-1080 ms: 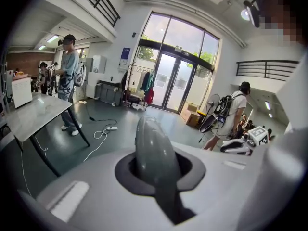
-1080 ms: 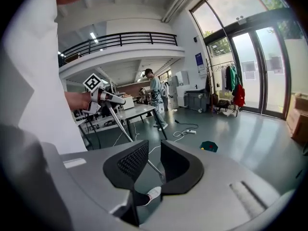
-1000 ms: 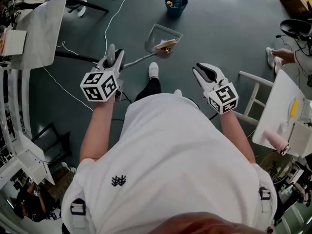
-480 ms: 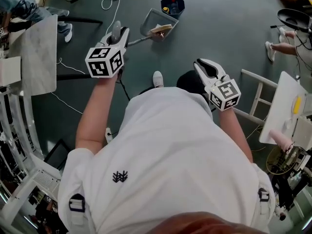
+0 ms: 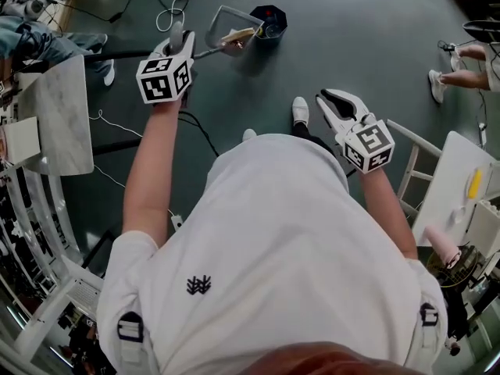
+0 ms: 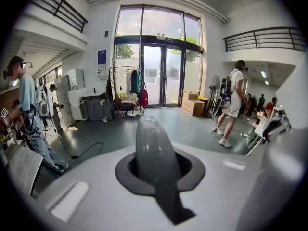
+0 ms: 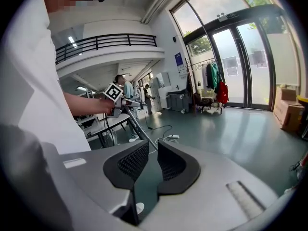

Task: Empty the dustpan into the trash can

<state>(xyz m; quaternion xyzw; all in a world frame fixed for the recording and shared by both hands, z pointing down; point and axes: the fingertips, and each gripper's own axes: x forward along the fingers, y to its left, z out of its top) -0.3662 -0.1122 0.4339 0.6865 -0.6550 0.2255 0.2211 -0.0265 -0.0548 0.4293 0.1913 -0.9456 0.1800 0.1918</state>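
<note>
**Dustpan at the can, not yet tipped**

Right gripper [image 5: 328,101] is close to the body, jaws a sliver apart, holding nothing. Left gripper [image 5: 176,47] is stretched ahead, clamped on the handle [image 6: 153,148]. The dustpan [image 5: 225,23] has litter [image 5: 237,35] aboard, just beside the trash can [image 5: 269,19]. Approach step, by my reading. Next: get the lip over the rim, then tilt.

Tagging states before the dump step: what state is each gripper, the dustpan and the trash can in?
left gripper: shut on the dustpan handle
right gripper: open, empty
dustpan: held up beside the trash can, debris inside, not yet tipped
trash can: upright on the floor, open top, a few items inside
</note>
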